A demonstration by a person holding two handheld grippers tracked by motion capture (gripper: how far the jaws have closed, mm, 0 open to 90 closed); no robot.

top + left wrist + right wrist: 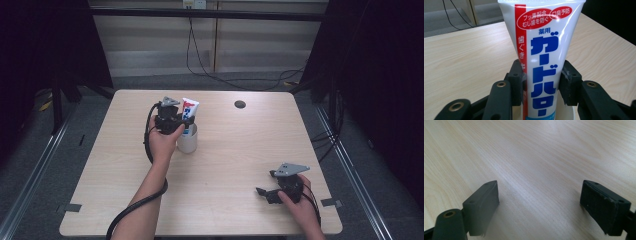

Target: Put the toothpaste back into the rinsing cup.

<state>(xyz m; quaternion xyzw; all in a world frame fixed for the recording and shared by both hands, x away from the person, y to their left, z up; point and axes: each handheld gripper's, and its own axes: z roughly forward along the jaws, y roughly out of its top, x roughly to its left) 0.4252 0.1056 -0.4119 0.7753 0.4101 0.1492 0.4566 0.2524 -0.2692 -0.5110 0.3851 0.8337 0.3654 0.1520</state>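
In the high view, the wooden table [125, 200] spreads across the middle of the frame, and the person's left forearm rises from the bottom edge toward the upper middle. There the left gripper [176, 121] sits just left of centre, its cable looping down along the arm. Its jaws are drawn in on a toothpaste tube [189, 111] — white with a red stripe and blue lettering — which stands upright in a white cup [188, 142]. The cup rests on the table directly below the gripper, a little above the middle of the frame. A small dark round hole [240, 104] lies in the tabletop to the right of the tube, near the far edge.

In the left gripper view, the toothpaste tube [544, 57] fills the centre from top to bottom. The two black pads [570, 83] press on it from either side at its lower half, so the left gripper [541, 83] has a firm hold. The cup's white rim [571, 112] shows at the bottom, under the right pad.

Further right in the high view, in the lower right of the frame, the right gripper [262, 192] rests low over the table in the person's right hand [300, 205], well apart from the cup. In the right gripper view, the right gripper [539, 205] has its jaws spread wide — nothing but bare wood between them.
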